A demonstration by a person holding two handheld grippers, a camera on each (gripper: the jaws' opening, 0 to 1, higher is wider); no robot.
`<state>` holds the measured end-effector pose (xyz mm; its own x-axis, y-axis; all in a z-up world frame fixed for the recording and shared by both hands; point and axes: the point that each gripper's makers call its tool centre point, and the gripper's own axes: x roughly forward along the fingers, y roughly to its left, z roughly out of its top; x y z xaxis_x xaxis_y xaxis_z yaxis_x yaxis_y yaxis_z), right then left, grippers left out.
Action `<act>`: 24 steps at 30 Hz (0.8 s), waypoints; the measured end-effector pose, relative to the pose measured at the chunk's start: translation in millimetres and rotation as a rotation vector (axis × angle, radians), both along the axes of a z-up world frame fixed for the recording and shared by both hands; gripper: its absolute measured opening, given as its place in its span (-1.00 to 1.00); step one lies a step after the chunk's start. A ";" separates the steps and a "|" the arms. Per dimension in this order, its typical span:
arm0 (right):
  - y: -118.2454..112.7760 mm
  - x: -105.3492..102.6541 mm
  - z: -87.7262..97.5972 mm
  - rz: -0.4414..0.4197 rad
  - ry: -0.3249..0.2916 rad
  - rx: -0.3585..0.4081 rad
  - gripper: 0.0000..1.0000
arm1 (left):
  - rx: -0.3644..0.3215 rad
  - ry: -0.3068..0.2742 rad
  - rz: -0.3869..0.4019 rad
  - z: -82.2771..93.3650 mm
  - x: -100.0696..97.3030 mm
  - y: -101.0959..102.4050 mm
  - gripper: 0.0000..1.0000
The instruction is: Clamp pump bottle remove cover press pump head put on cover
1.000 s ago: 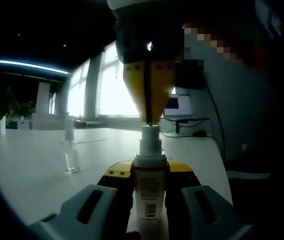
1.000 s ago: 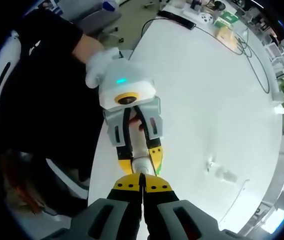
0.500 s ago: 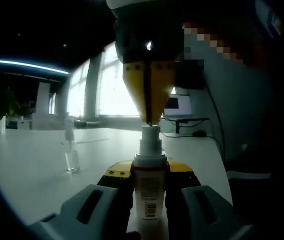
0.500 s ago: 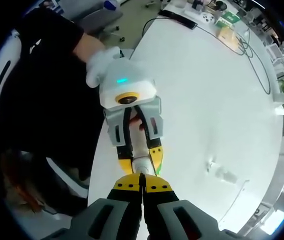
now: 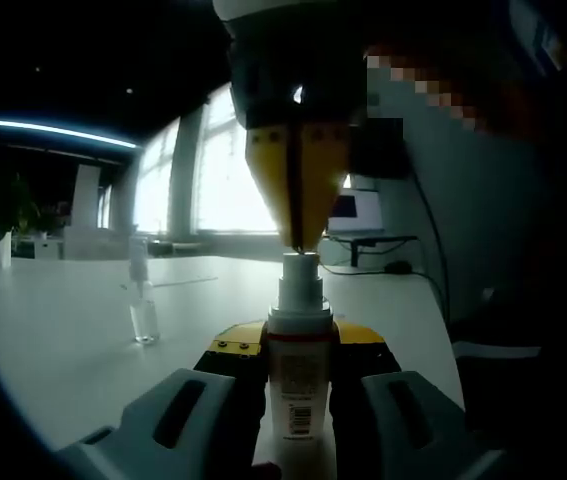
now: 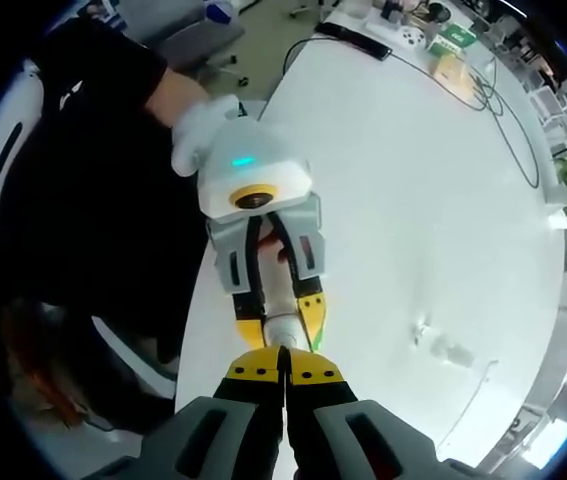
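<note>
My left gripper (image 5: 300,375) has its yellow-tipped fingers (image 5: 225,345) closed narrow on the pump bottle (image 5: 299,385), one at each side of the white body, and the bottle stands upright between them with its barcode label facing the camera. In the left gripper view the right gripper (image 5: 298,235) comes down from above, its two yellow fingers pressed together into one wedge, and the wedge tip touches the top of the pump head (image 5: 300,268). I see no cover on the head, so I judge that the step in hand is the pressing. Well apart on the white table (image 5: 63,330), to the left, stands a small clear piece (image 5: 143,300); it may be the removed cover, but I cannot tell for sure.

In the right gripper view, my right gripper (image 6: 283,378) shows its fingers shut with only a thin line between them and nothing held inside. Just beyond the tips is the round white top of the pump bottle (image 6: 281,328), held by the left gripper (image 6: 275,300), and a person's gloved hand (image 6: 201,125) is on that gripper's back. The small clear piece (image 6: 441,345) lies farther out on the table (image 6: 413,180).

To do the press well, I would keep the closed tips centred on the head and push straight along the bottle's axis, while the left side grips firmly, so that the bottle does not tilt or slide downward in the clamp.
</note>
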<state>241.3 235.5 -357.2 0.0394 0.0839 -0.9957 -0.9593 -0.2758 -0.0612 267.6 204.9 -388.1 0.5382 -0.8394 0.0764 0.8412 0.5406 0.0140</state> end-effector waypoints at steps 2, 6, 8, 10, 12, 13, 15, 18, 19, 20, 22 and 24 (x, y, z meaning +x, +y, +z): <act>0.3 0.0 -1.3 -0.010 0.002 -0.001 -1.00 | 0.000 0.000 0.000 0.0 -0.1 -0.1 -0.72; 0.9 -0.4 -3.7 -0.025 -0.002 -0.006 -1.00 | 0.000 0.001 0.000 -0.2 -0.2 -0.1 -0.72; 0.7 -0.3 -4.4 -0.027 -0.004 -0.008 -1.00 | 0.000 0.001 0.000 -0.2 -0.3 -0.1 -0.72; 0.9 -0.7 -5.4 -0.029 -0.006 -0.012 -1.00 | 0.000 0.000 0.000 -0.2 -0.4 0.0 -0.72; 0.9 -1.2 -5.3 -0.024 -0.010 -0.016 -1.00 | 0.000 0.001 0.000 -0.3 -0.5 0.0 -0.72; 0.8 -1.3 -5.3 -0.021 -0.012 -0.018 -1.00 | 0.000 0.001 0.000 -0.3 -0.5 0.0 -0.72; 0.8 -2.0 -4.2 -0.008 -0.017 -0.017 -1.00 | 0.000 0.000 0.000 -0.3 -0.8 -0.1 -0.72; -0.2 -0.9 -0.7 -0.002 -0.022 -0.014 -1.00 | 0.000 0.000 0.000 -0.2 -1.0 -0.2 -0.72; -0.2 -0.6 0.6 -0.003 -0.020 -0.010 -1.00 | 0.000 0.000 0.000 -0.2 -1.1 -0.3 -0.72; -0.2 -0.4 1.2 -0.005 -0.018 -0.006 -1.00 | 0.000 0.000 0.000 -0.2 -1.1 -0.2 -0.72; 0.0 0.0 1.7 -0.013 -0.013 0.002 -1.00 | 0.000 0.000 -0.001 -0.1 -1.0 -0.1 -0.72; 0.0 0.0 2.3 -0.014 -0.009 0.009 -1.00 | -0.001 0.000 -0.001 0.0 -1.0 -0.1 -0.72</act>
<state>241.4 235.5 -355.0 0.0500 0.0922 -0.9945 -0.9624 -0.2616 -0.0726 266.6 204.8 -388.1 0.5374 -0.8398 0.0767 0.8417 0.5398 0.0134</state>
